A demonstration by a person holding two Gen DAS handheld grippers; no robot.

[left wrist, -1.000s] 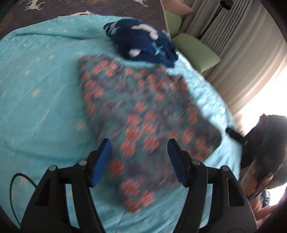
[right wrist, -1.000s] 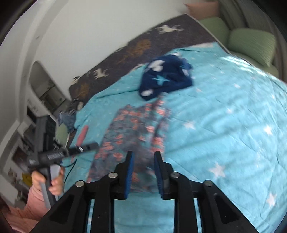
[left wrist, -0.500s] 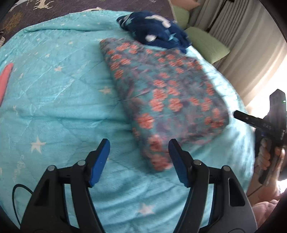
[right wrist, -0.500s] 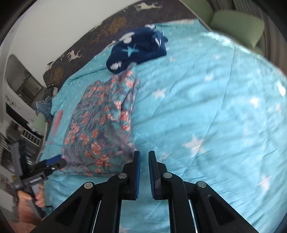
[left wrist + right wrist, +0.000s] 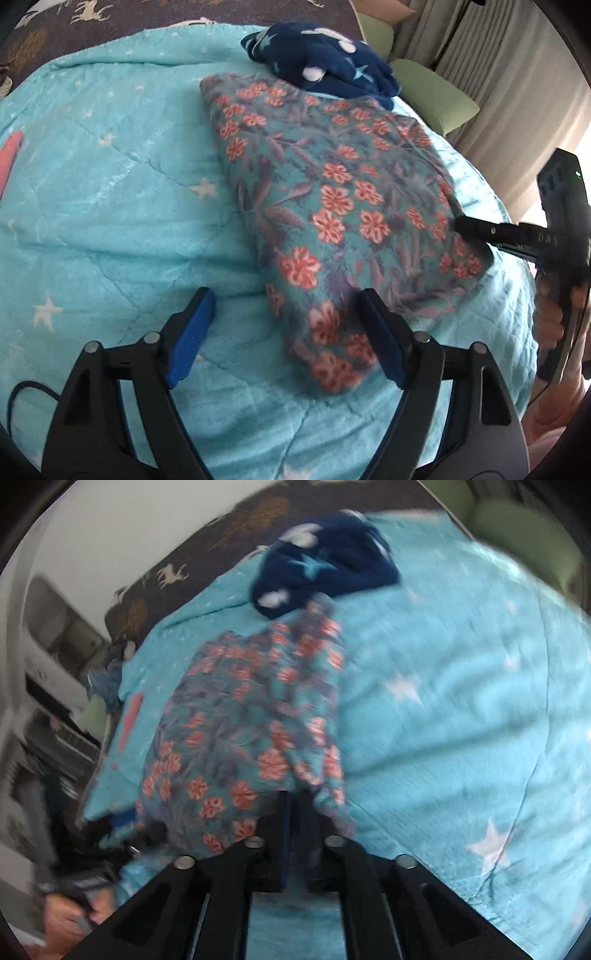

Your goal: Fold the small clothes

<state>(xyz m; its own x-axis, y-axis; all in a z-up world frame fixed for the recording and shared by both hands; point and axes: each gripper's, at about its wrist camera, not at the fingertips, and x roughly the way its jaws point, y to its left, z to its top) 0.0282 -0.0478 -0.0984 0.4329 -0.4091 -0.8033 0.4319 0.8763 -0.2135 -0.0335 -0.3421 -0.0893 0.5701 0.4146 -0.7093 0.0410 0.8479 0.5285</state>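
Item: teal fleece garment printed with coral flowers and grey-purple leaves (image 5: pixel 343 206), folded into a thick oblong, lay on a turquoise quilted blanket with white stars (image 5: pixel 110 221). Its long axis ran from the blanket's near edge toward the far edge. The far end touched a crumpled navy fleece garment with white and pale-blue star shapes (image 5: pixel 321 62), which sat near the far edge of the blanket.

Left gripper (image 5: pixel 288 332): black frame, blue pads, jaws spread wide and lately opening further. The near corner of the floral garment lay between them, close against the right pad; the left pad stood clear over bare blanket. No pinch visible.

Right gripper (image 5: pixel 293 812): jaws pressed together, having just finished closing, tips at the near edge of the floral garment's right side. The view was blurred; whether cloth was caught between the pads could not be told.

Open room: wide bare blanket to the left of the floral garment in the left wrist view, and a broad bare stretch to its right in the right wrist view. A coral-pink strip (image 5: pixel 9 155) lay at the blanket's left edge. Green cushions (image 5: pixel 436 99) stood beyond the far right corner.
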